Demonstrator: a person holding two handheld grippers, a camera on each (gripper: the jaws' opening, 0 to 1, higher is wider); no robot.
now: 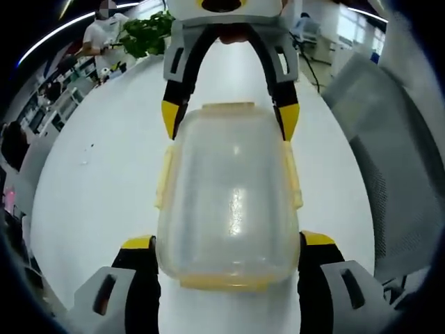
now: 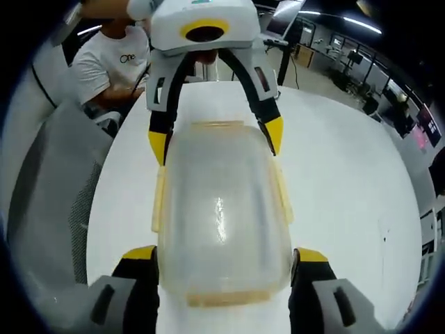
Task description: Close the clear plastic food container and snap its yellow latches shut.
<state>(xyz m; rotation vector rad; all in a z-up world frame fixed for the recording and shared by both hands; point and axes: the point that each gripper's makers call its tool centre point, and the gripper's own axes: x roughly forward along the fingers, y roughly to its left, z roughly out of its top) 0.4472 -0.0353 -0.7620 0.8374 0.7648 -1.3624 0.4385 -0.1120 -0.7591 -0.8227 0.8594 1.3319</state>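
White shirt [image 2: 115, 59], lettering "One"

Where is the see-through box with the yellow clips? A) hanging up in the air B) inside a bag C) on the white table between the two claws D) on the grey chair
C: the clear container sits lid-on on the white table, with the left claw at one end and the right claw at the other.
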